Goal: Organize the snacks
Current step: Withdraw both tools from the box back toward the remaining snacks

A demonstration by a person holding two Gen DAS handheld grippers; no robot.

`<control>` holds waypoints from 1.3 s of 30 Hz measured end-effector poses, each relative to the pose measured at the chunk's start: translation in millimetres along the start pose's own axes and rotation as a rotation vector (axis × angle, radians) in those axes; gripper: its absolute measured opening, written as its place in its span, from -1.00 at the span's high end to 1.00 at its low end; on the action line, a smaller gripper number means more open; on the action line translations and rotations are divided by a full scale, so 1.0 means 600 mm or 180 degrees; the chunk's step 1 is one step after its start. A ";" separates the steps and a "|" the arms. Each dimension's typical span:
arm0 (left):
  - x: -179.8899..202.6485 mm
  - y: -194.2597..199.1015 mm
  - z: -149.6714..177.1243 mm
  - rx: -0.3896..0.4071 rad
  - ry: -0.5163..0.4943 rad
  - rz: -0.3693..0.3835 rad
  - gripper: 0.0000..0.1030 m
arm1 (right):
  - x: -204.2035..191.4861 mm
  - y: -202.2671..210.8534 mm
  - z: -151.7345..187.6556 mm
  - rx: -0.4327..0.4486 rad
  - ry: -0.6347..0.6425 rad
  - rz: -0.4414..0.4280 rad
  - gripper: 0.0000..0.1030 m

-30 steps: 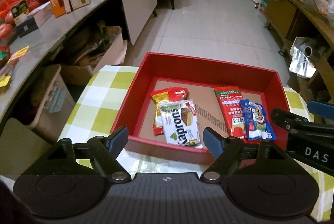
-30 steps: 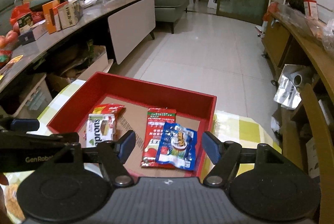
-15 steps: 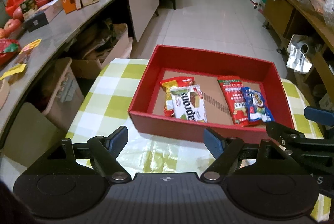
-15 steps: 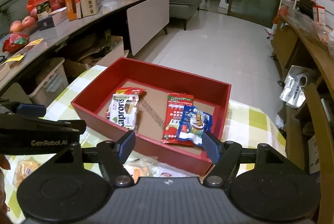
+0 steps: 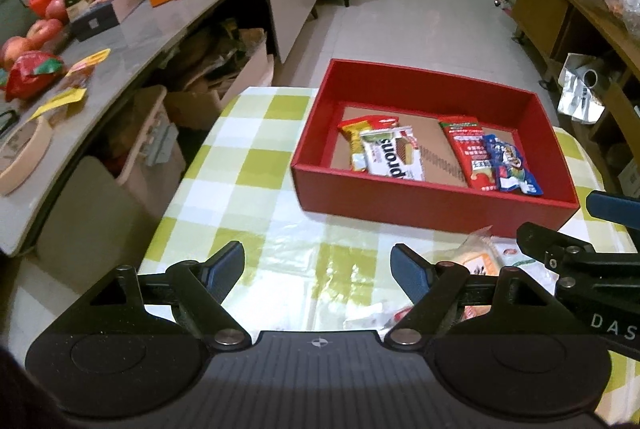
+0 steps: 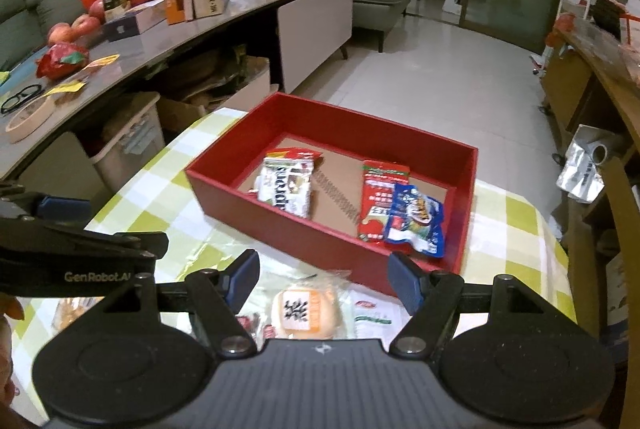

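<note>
Both tongs stand open and empty over the near part of the checked bench [image 5: 256, 157]: the left tongs [image 5: 318, 265] have only bare cloth between their blue pads, while the right tongs [image 6: 322, 275] frame a wrapped round bun [image 6: 306, 309] lying on the bench near its near edge, just short of the red box [image 6: 304, 235]. The box sits toward the far right corner of the bench and already holds four packets: a white wafer packet [image 6: 286, 185] overlapping an orange-red one [image 5: 374, 123] on the left side of its floor, and a tall red packet [image 6: 380, 197] with a blue packet [image 6: 416, 221] partly on top of it on the right side. A white-and-green packet [image 6: 374, 319] lies just beside the bun on its right, and further wrappers, partly hidden by the tongs' bodies, lie on its left. The step in hand appears to be picking up the next loose snack, most likely the bun. Lower your right tongs so the pads pass either side of the bun without snagging the neighbouring packet, and close gently, since the wrapper is slippery and the bun likely soft. Lift clear of the box's near wall before moving across, and set it on the bare cardboard strip between the two pairs. Keep your left tongs clear of the right one's path, as the two stand close together.
</note>
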State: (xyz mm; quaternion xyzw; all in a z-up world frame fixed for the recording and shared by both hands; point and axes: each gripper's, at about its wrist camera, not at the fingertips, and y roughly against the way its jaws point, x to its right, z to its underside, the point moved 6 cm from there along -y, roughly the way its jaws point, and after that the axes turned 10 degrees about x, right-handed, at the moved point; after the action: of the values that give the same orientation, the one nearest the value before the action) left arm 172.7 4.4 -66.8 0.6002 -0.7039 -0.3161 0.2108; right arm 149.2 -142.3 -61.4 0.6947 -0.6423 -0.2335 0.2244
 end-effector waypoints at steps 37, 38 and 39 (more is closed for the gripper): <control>-0.149 -0.025 0.162 -0.0887 0.0501 -0.0220 -0.68 | -0.102 -0.004 0.099 -0.0593 0.0139 -0.0407 -0.68; -0.148 -0.031 0.163 -0.0899 0.0491 -0.0248 -0.68 | -0.103 -0.008 0.100 -0.0609 0.0147 -0.0401 -0.68; -0.146 -0.038 0.163 -0.0896 0.0467 -0.0308 -0.69 | -0.104 -0.010 0.101 -0.0621 0.0160 -0.0399 -0.68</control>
State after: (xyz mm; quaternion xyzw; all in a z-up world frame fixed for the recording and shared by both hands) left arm 139.6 107.2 -145.1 0.6194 -0.6056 -0.3768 0.3281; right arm 112.8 -80.4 -110.9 0.7140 -0.5660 -0.2910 0.2920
